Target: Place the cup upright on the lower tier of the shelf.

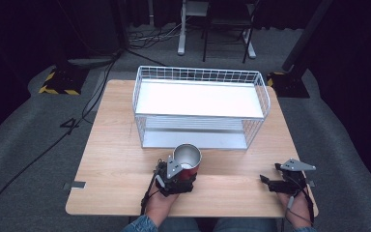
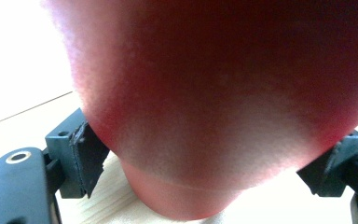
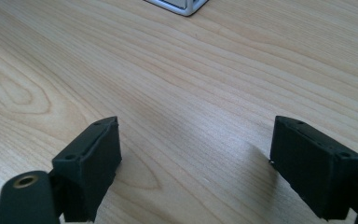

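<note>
at the near edge of the wooden desk (image 1: 116, 159), the left gripper (image 1: 176, 175) has its jaws clenched on the sides of a red metal cup (image 1: 187, 161), which stands upright on the desk with its open, silvery inside facing up. off to the right, well apart, the right gripper (image 1: 270, 182) rests low over bare wood, jaws released wide. farther back stands a white wire basket shelf (image 1: 200, 104).
</note>
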Motion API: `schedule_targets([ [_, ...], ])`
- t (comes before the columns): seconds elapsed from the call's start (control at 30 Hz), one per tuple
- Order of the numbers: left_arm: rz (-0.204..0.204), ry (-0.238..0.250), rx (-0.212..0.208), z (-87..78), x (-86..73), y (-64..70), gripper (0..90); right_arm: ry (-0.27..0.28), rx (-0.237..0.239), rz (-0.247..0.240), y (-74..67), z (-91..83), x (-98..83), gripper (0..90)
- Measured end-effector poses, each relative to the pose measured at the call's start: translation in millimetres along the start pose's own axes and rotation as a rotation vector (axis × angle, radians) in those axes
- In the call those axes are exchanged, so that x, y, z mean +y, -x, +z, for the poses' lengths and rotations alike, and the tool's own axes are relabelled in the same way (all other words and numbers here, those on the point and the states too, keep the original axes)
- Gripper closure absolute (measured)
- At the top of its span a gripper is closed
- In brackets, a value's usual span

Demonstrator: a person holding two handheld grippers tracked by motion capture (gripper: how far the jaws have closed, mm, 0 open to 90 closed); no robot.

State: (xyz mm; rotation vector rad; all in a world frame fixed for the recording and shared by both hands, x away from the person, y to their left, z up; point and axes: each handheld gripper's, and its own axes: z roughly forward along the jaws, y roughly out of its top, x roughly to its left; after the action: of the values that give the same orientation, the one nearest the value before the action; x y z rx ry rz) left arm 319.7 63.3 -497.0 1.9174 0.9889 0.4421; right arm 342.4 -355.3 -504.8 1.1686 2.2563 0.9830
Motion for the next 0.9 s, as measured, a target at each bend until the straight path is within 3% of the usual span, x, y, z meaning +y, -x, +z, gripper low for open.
schedule_targets([
  [0.23,-0.039,-0.011,-0.026,-1.9,4.0,-4.5,16.4,0.001,-0.002,-0.001,0.0,0.0,0.0,16.4],
  [0.3,-0.033,-0.026,-0.024,-2.0,7.5,-5.2,16.5,0.0,-0.002,0.0,-0.1,0.0,0.0,16.5],
  [0.57,-0.008,-0.008,-0.006,-3.6,27.6,-3.2,16.5,0.0,0.0,0.0,0.0,0.0,0.0,16.5],
  [0.77,-0.009,-0.043,-0.003,2.3,41.3,-5.5,16.5,0.002,-0.001,-0.001,-0.4,-0.1,0.0,16.6],
  [0.9,-0.031,-0.048,0.001,6.6,49.8,-9.3,16.5,0.003,-0.002,-0.003,-0.6,-0.2,-0.1,16.7],
])
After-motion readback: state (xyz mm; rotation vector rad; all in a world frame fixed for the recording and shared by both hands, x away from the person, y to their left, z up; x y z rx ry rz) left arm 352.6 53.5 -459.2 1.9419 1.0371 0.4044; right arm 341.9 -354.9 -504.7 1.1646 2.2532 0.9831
